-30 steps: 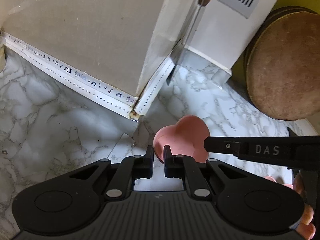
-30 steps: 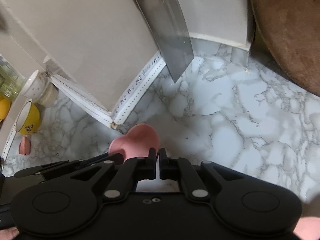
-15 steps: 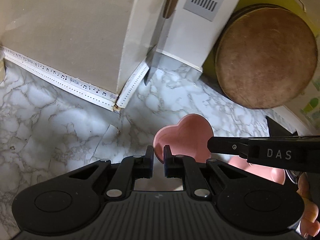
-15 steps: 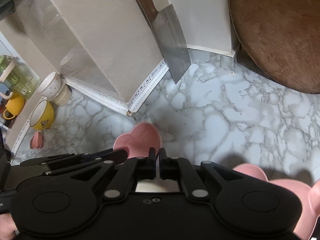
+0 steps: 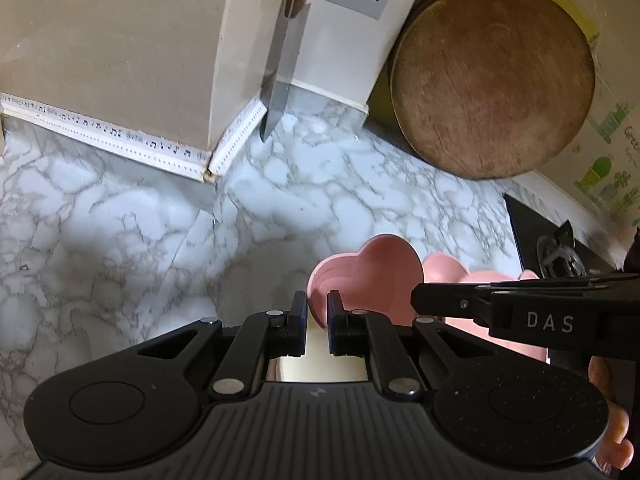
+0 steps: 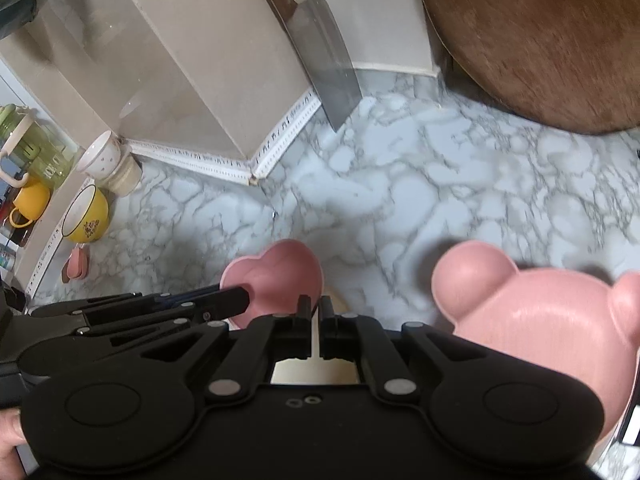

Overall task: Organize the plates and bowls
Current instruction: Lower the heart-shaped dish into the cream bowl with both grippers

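Both grippers hold one pink heart-shaped bowl between them: the left gripper has its fingers nearly together on the bowl's near-left rim, and the right gripper is pinched almost closed at the bowl's near-right edge, though whether its pads truly grip the wall or only rest against it I cannot tell. The bowl hangs low over the marble counter, near the middle. Just to its right lies a pink bear-shaped plate, apart from the bowl. To do this step well, I would keep the two grips level so the bowl does not tip, carry it right without dragging on the counter, and set it down inside the plate's main hollow before either grip loosens. Farther off stand a cleaver leaning against the white box, a round wooden board at far right, and a yellow mug at far left. Readable writing: "DAS" on the right gripper's finger in the left view; the mug's print is too small to read.
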Tool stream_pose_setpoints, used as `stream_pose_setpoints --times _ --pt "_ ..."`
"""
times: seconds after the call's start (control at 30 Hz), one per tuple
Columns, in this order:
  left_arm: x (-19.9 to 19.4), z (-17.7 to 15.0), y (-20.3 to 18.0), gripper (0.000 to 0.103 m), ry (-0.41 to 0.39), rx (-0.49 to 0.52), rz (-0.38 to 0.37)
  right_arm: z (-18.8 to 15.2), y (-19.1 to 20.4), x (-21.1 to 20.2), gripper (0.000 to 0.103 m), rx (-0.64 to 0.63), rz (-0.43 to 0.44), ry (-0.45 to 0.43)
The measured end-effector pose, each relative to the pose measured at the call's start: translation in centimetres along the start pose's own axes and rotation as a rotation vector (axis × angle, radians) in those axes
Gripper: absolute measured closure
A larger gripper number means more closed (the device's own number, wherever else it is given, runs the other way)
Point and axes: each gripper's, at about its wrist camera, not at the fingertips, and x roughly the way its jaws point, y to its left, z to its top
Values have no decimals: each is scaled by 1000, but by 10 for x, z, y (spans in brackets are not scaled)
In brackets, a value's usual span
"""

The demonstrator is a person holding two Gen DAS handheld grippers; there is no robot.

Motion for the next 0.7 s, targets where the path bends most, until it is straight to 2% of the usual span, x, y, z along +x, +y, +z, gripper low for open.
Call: stream_pose_setpoints --times 0.23,0.7 --pt "-1 -15 -6 94 37 28 -7 -20 -4 -3 99 20 -5 17" --pt "16 -31 -8 94 106 104 47 -37 -2 9 99 8 -16 64"
